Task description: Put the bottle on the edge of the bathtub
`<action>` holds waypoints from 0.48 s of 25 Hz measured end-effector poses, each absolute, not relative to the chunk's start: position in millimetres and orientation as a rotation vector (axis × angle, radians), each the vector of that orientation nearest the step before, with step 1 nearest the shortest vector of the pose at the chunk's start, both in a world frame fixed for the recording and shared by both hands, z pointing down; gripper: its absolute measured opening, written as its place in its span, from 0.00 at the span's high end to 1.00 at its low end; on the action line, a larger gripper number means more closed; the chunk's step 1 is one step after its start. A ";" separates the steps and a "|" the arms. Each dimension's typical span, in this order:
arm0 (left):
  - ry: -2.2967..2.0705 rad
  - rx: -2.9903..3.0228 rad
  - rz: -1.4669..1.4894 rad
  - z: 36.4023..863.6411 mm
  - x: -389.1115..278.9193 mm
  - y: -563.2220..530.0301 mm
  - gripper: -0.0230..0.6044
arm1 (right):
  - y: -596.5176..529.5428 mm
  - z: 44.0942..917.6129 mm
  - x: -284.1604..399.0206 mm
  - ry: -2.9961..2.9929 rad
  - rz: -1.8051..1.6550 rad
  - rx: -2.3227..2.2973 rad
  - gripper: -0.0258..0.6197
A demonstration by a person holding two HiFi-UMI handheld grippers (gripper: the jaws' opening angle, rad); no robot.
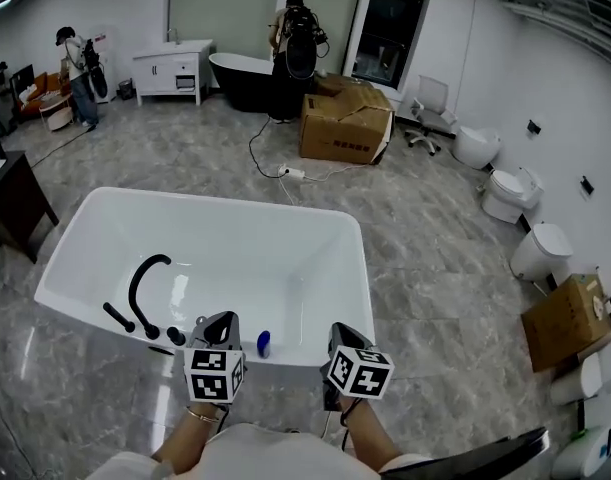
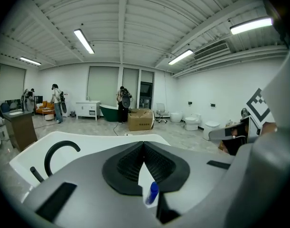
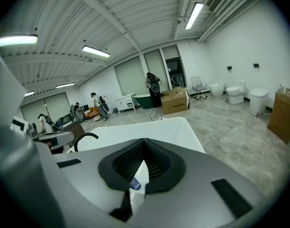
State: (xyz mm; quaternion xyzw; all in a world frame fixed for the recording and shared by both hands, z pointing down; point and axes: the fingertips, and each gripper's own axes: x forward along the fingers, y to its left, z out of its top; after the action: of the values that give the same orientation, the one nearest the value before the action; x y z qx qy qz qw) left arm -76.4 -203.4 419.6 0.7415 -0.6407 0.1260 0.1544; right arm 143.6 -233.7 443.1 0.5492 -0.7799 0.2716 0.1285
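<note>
A small white bottle with a blue cap (image 1: 263, 343) stands on the near rim of the white bathtub (image 1: 363, 268). It is between my two grippers and neither touches it. My left gripper (image 1: 225, 320) is just left of it, with its jaws shut and empty. My right gripper (image 1: 337, 330) is to its right, also shut with nothing held. In the left gripper view the bottle (image 2: 153, 192) shows below the closed jaws of the left gripper (image 2: 144, 144). In the right gripper view the blue cap (image 3: 135, 184) peeks under the closed jaws of the right gripper (image 3: 144, 140).
A black curved faucet (image 1: 145, 278) with knobs sits on the tub's near-left rim. A dark table (image 1: 10, 203) stands to the left. Beyond the tub are a cardboard box (image 1: 345, 123), a dark bathtub (image 1: 247, 78) and people (image 1: 295, 43). Toilets (image 1: 540, 251) line the right wall.
</note>
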 end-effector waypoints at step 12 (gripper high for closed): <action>-1.876 2.080 0.354 423.2 -72.3 -198.8 0.94 | -237.7 440.7 140.1 -2.293 0.742 1.546 0.92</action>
State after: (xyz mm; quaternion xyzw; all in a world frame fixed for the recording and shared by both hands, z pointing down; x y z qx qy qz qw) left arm -72.3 -198.8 423.2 0.7274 -0.6560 0.1237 0.1588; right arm 140.1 -237.7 440.7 0.5347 -0.7931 0.2566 0.1388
